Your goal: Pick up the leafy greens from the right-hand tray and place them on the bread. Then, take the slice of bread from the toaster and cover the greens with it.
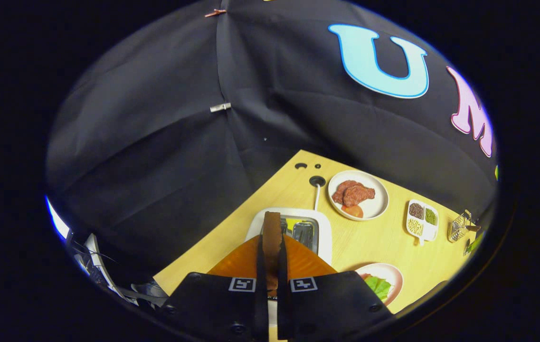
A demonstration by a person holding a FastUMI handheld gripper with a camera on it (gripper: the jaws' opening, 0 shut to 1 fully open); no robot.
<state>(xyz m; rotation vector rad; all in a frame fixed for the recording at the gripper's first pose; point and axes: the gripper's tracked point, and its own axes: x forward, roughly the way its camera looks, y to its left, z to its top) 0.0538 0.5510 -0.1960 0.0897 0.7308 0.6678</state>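
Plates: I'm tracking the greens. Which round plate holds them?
The pink-rimmed plate beside the gripper, which grips a bread slice. The farther white plate holds meat.

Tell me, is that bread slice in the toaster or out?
Out: the gripper is shut on the bread slice, held edge-on above the toaster.

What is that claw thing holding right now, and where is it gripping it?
The gripper is shut on a slice of bread, pinched by its lower edge, above the toaster.
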